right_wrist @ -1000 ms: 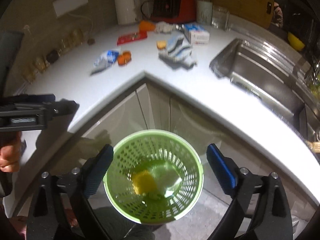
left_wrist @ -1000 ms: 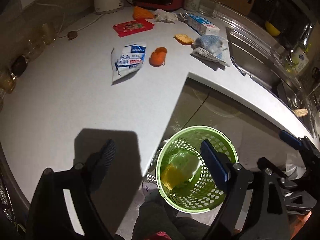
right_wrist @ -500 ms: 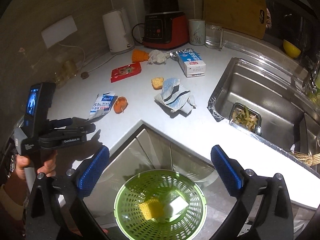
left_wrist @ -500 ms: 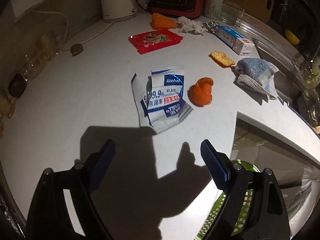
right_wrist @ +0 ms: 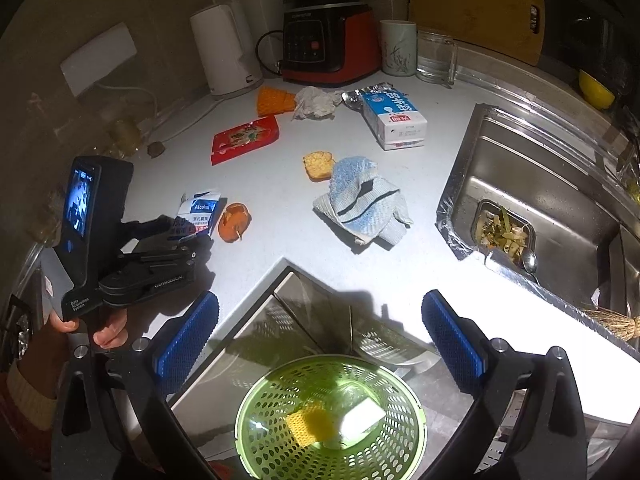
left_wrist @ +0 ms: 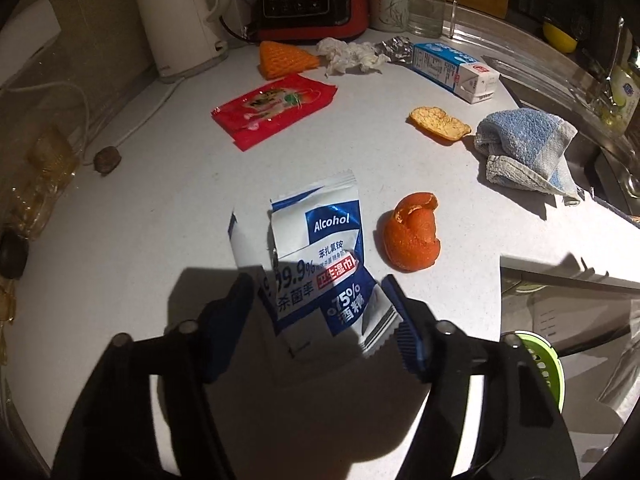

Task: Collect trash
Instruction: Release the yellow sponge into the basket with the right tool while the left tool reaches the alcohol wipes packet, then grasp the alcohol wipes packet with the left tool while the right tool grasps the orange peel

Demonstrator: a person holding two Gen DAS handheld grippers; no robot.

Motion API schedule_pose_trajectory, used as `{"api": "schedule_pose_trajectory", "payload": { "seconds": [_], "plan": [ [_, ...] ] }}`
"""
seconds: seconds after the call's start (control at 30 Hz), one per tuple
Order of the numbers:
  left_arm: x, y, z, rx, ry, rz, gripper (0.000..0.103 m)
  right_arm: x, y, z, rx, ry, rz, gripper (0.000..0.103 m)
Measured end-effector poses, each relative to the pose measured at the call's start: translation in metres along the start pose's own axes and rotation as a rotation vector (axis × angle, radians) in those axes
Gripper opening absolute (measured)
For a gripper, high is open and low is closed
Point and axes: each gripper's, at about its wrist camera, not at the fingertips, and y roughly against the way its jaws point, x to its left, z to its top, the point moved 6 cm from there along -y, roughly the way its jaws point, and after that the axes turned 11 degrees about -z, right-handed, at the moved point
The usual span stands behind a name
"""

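A torn blue-and-white alcohol wipe packet (left_wrist: 320,256) lies on the white counter (left_wrist: 140,208). My left gripper (left_wrist: 318,312) is open, its fingers either side of the packet's near end. An orange peel (left_wrist: 414,240) lies just right of it. In the right wrist view the left gripper (right_wrist: 178,228) reaches over the packet (right_wrist: 198,210). My right gripper (right_wrist: 320,340) is open and empty above a green perforated bin (right_wrist: 332,424) holding a yellow piece and a white piece.
Farther back lie a red wrapper (left_wrist: 276,108), an orange net piece (left_wrist: 284,60), crumpled tissue (left_wrist: 348,54), a milk carton (left_wrist: 456,70), another peel (left_wrist: 438,122) and a blue cloth (left_wrist: 524,148). A kettle (left_wrist: 180,16) and blender (left_wrist: 312,0) stand at the wall. The sink (right_wrist: 540,200) is to the right.
My left gripper moved from over the bin forward across the counter to the wipe packet, and its fingers narrowed around it. My right gripper rose and pulled back above the bin.
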Motion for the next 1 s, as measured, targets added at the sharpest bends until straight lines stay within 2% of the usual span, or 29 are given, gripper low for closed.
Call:
{"api": "schedule_pose_trajectory", "payload": {
  "seconds": [0.07, 0.13, 0.3, 0.37, 0.47, 0.6, 0.8, 0.87, 0.93, 0.97, 1.0],
  "plan": [
    [0.001, -0.002, 0.000, -0.004, 0.007, -0.016, 0.053, 0.004, -0.002, 0.004, 0.000, 0.006, 0.003, 0.101],
    [0.003, -0.003, 0.001, 0.000, 0.021, -0.048, 0.041, 0.011, -0.005, 0.008, -0.004, 0.019, 0.010, 0.101],
    [0.007, -0.002, 0.000, -0.001, 0.053, -0.096, 0.025, 0.034, -0.019, 0.020, 0.002, 0.059, 0.046, 0.101],
    [0.009, 0.000, -0.002, 0.005, 0.069, -0.105, 0.016, 0.046, -0.027, 0.026, 0.007, 0.074, 0.068, 0.101],
    [0.015, 0.009, -0.004, -0.009, 0.108, -0.120, 0.013, 0.062, -0.048, 0.036, 0.029, 0.081, 0.108, 0.101],
    [0.027, 0.030, -0.006, -0.046, 0.158, -0.118, 0.012, 0.082, -0.081, 0.047, 0.087, 0.074, 0.150, 0.088],
    [0.034, 0.051, -0.009, -0.078, 0.169, -0.099, 0.012, 0.104, -0.112, 0.050, 0.132, 0.106, 0.138, 0.079],
    [0.034, 0.053, -0.010, -0.079, 0.177, -0.109, 0.012, 0.109, -0.118, 0.047, 0.141, 0.136, 0.126, 0.071],
    [0.034, 0.052, -0.011, -0.074, 0.180, -0.113, 0.012, 0.112, -0.123, 0.043, 0.152, 0.155, 0.115, 0.046],
    [0.033, 0.052, -0.011, -0.072, 0.176, -0.108, 0.012, 0.112, -0.123, 0.044, 0.138, 0.160, 0.102, 0.040],
    [0.032, 0.052, -0.012, -0.071, 0.172, -0.105, 0.012, 0.112, -0.122, 0.044, 0.134, 0.167, 0.104, 0.026]
  ]
}}
